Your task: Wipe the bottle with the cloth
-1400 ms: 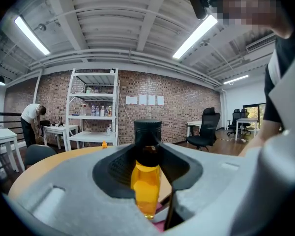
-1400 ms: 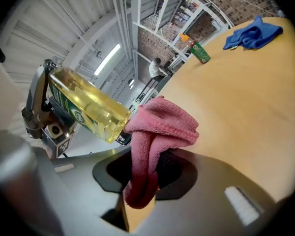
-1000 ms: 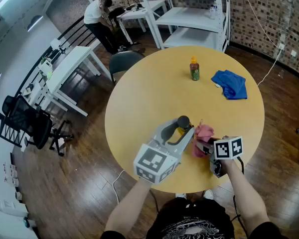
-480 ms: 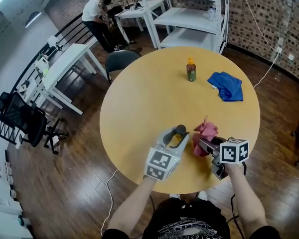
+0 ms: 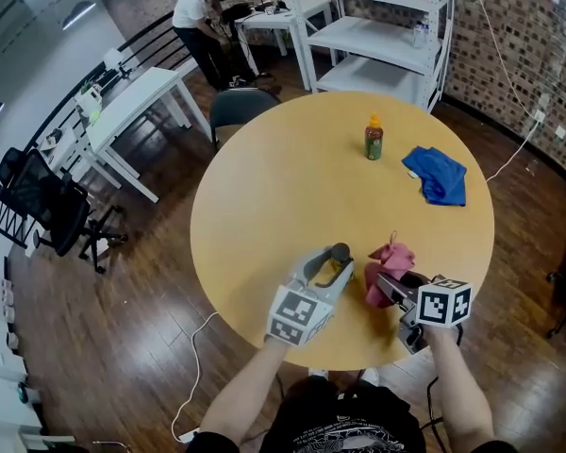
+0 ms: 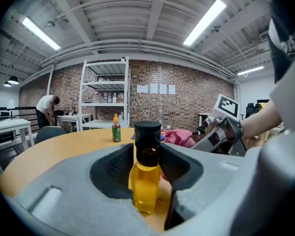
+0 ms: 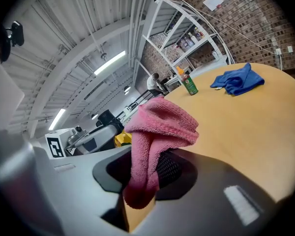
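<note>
A small bottle [image 5: 337, 263] of yellow liquid with a black cap stands upright between the jaws of my left gripper [image 5: 338, 266], which is shut on it near the table's front edge. In the left gripper view the bottle [image 6: 146, 178] fills the centre, with the left gripper [image 6: 146, 157] clamped at its neck and shoulders. A pink cloth [image 5: 389, 259] hangs bunched from my right gripper [image 5: 383, 282], just right of the bottle and apart from it. The right gripper view shows the cloth [image 7: 157, 132] pinched in the right gripper [image 7: 143, 177], folding over the jaws.
The round wooden table [image 5: 283, 187] also carries a green sauce bottle [image 5: 374, 138] with an orange cap and a crumpled blue cloth [image 5: 439, 175] at the far right. A dark chair [image 5: 236, 108] and white shelves [image 5: 377, 36] stand beyond the table.
My left gripper has sunk toward the table top with the bottle in it. The right gripper, still holding the pink cloth, has risen slightly and now sits apart from the bottle.
</note>
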A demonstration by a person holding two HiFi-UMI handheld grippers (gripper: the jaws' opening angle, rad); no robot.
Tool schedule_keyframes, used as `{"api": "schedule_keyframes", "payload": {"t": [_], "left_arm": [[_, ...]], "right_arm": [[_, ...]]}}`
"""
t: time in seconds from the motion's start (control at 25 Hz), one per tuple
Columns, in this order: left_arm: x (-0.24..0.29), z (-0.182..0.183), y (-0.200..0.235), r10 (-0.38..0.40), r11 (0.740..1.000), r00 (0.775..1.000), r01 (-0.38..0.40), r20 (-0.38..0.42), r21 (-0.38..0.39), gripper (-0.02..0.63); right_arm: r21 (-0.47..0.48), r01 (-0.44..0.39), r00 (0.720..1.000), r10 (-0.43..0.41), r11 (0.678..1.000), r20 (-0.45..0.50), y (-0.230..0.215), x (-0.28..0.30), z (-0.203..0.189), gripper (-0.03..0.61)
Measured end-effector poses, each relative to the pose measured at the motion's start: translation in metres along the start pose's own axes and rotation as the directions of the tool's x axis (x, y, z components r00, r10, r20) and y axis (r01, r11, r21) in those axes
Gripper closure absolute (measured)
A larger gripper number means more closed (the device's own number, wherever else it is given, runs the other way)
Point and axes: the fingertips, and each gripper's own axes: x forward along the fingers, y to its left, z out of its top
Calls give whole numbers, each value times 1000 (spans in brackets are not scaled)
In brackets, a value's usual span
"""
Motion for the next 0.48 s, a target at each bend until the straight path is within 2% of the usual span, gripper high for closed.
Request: {"api": "schedule_keyframes", "payload": {"t": [0.24,0.48], "left_arm": [[-15,-2,-4,80,996,997,-81,-5,-49,462],[-41,-7,0,220,971,975,-220,-12,-97,463]], "right_arm": [[-49,-18,1000,18,999,-7,13,-9,6,476],[-217,42,998,-33,975,45,31,-16,16,479]]}}
